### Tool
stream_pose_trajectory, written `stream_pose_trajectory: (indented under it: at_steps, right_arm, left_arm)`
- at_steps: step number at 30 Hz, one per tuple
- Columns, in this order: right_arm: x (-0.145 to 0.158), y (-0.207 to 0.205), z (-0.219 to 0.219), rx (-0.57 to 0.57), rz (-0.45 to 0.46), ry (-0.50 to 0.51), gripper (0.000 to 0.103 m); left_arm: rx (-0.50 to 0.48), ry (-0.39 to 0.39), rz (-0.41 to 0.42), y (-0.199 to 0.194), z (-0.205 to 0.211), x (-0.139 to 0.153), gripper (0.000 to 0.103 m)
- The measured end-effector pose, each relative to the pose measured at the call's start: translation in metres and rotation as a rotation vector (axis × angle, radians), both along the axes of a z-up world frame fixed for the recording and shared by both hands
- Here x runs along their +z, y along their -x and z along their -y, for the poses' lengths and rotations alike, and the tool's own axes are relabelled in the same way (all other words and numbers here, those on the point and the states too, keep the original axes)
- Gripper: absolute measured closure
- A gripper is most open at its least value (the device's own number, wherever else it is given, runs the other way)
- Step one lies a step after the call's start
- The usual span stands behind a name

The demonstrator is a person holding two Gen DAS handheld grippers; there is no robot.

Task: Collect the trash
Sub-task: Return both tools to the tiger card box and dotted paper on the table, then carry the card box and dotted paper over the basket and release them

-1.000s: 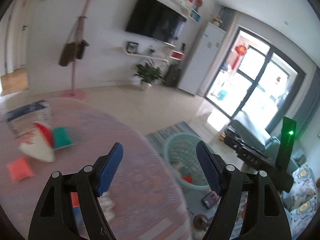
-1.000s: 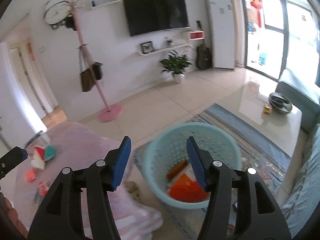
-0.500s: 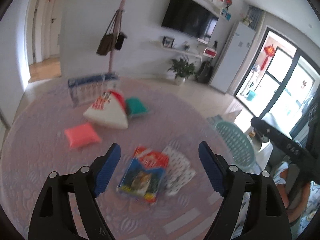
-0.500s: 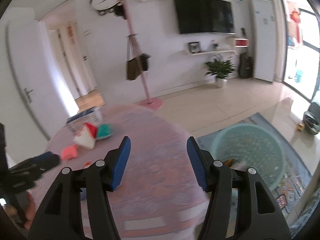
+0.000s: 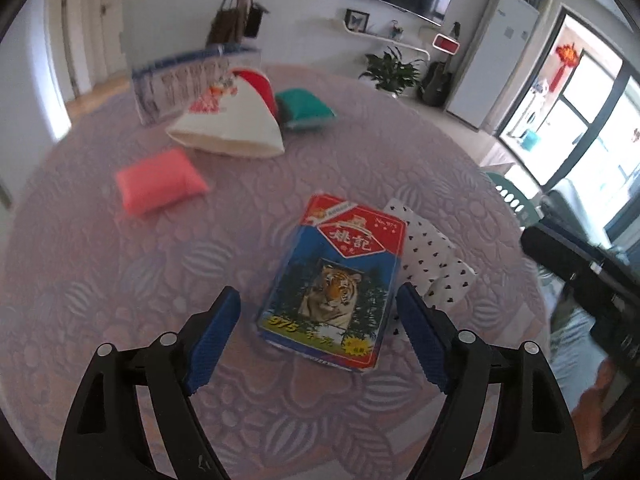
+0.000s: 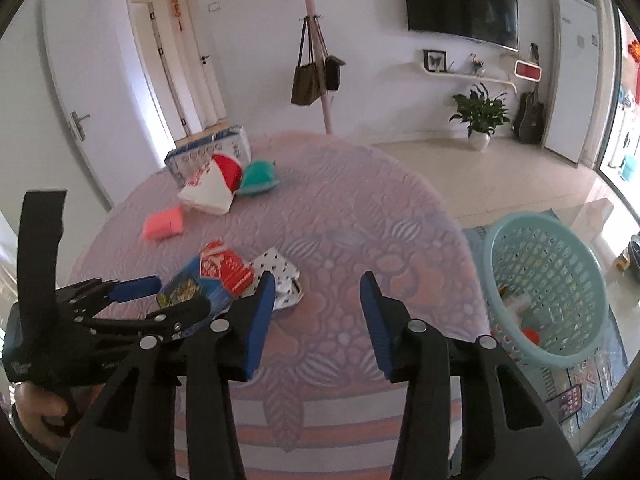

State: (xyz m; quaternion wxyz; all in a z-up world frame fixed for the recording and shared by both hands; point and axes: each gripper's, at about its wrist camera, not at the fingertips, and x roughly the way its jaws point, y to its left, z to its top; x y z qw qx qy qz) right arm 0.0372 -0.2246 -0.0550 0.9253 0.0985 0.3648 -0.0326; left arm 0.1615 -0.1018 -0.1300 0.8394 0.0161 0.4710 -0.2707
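Note:
A blue and red card pack with a tiger picture (image 5: 336,276) lies flat on the pink quilted table (image 5: 100,280). My left gripper (image 5: 318,304) points down over its near end, one blue finger on each side. The jaws are closing, but the pads stand clear of the pack. A white wrapper with black hearts (image 5: 436,256) lies under the pack's right edge. My right gripper (image 6: 317,284) hovers over the table's near side with nothing between its fingers; its jaws are closing. The left gripper (image 6: 176,294) and pack (image 6: 204,276) show at its left.
Farther back lie a pink packet (image 5: 160,186), a white and red bag (image 5: 232,124), a green packet (image 5: 306,110) and a blue and white tissue pack (image 5: 180,84). A pale green basket (image 6: 560,264) with some trash stands on the floor right of the table.
Both grippers swung left from the basket to the table. The left one dropped down close over the tiger pack. The right gripper's fingers have come closer together.

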Motion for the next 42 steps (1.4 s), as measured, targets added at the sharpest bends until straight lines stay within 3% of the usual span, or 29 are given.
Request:
stream_pose_trajectory:
  at_steps: [5, 13, 15, 19, 26, 28, 32, 35, 42]
  right_arm:
    - [-0.008, -0.003, -0.004, 0.025, -0.02, -0.031, 0.062]
    - [-0.026, -0.009, -0.014, 0.077, -0.106, -0.148, 0.062]
    - [-0.034, -0.013, -0.018, 0.09, -0.139, -0.195, 0.054]
    - [-0.046, -0.024, -0.022, 0.087, -0.175, -0.253, 0.05]
    - [-0.045, -0.044, -0.039, 0.07, -0.15, -0.171, 0.05]
    - [-0.045, -0.046, -0.045, 0.078, -0.144, -0.128, 0.055]
    - [-0.046, -0.049, -0.051, 0.085, -0.151, -0.084, 0.082]
    - [-0.045, -0.048, -0.048, 0.085, -0.143, -0.081, 0.094]
    - [-0.017, -0.037, -0.025, 0.04, -0.051, -0.048, 0.1]
  left_arm:
    - [0.005, 0.005, 0.005, -0.002, -0.004, -0.003, 0.038]
    - [0.077, 0.112, 0.054, 0.008, -0.041, 0.013, 0.041]
    - [0.113, 0.111, 0.08, 0.011, -0.053, 0.019, 0.041]
    - [0.157, 0.093, 0.102, 0.015, -0.07, 0.023, 0.041]
    - [0.199, 0.107, 0.099, 0.011, -0.084, 0.025, 0.041]
    - [0.202, 0.109, 0.098, 0.012, -0.084, 0.026, 0.041]
    - [0.197, 0.108, 0.093, 0.009, -0.081, 0.024, 0.041]
    - [0.191, 0.115, 0.094, 0.008, -0.075, 0.027, 0.041]
    - [0.168, 0.136, 0.167, 0.01, -0.052, 0.051, 0.041]
